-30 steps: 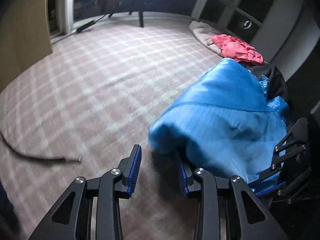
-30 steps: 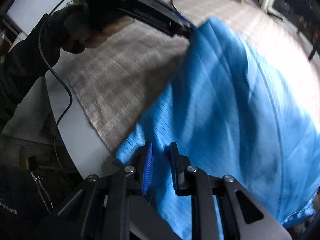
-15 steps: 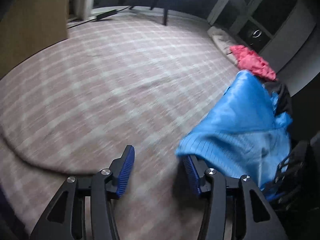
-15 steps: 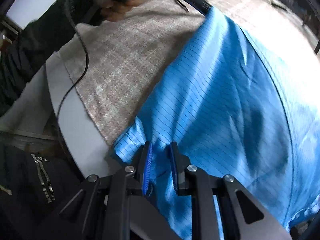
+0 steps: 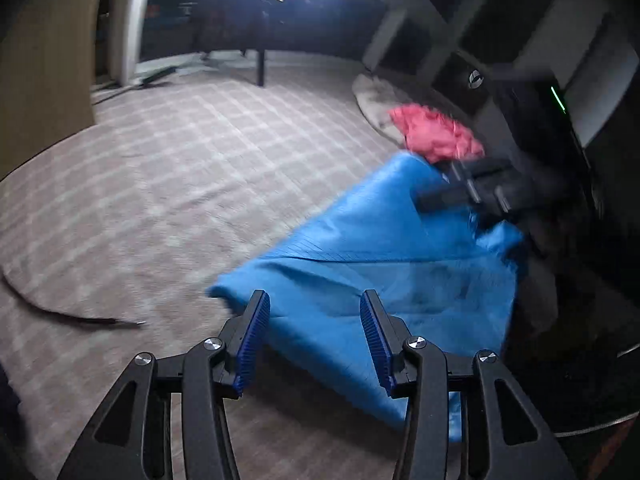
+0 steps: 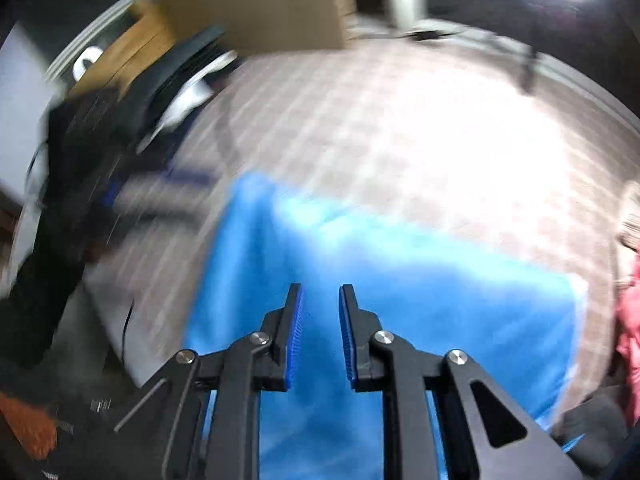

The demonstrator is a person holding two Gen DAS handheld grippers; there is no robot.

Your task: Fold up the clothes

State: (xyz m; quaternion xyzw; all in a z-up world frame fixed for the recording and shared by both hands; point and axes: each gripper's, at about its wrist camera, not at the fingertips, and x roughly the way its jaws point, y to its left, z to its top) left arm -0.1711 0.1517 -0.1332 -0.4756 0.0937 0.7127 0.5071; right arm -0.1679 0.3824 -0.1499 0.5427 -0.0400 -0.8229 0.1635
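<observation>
A blue pinstriped garment (image 5: 380, 248) lies on the checked cover (image 5: 180, 180), one end raised toward my right gripper (image 5: 444, 188). My left gripper (image 5: 313, 296) hovers over its near edge. Its jaws are closing, the cloth lies below the gap, and the pads press on nothing. In the right wrist view, the right gripper (image 6: 321, 289) stands with a narrow gap over the blue garment (image 6: 440, 300) and holds a fold of it. The picture there is blurred by motion.
A pink garment (image 5: 436, 136) and a beige cloth (image 5: 372, 92) lie at the far right. A dark cable (image 5: 60, 314) lies on the cover at the left. The person's dark sleeve (image 6: 60, 200) is at the left of the right wrist view. Dark shelving stands behind.
My left gripper opened wider, pulled off the garment's corner, and now sits over its near edge. My right gripper swung across with the blue cloth, laying it over toward the middle.
</observation>
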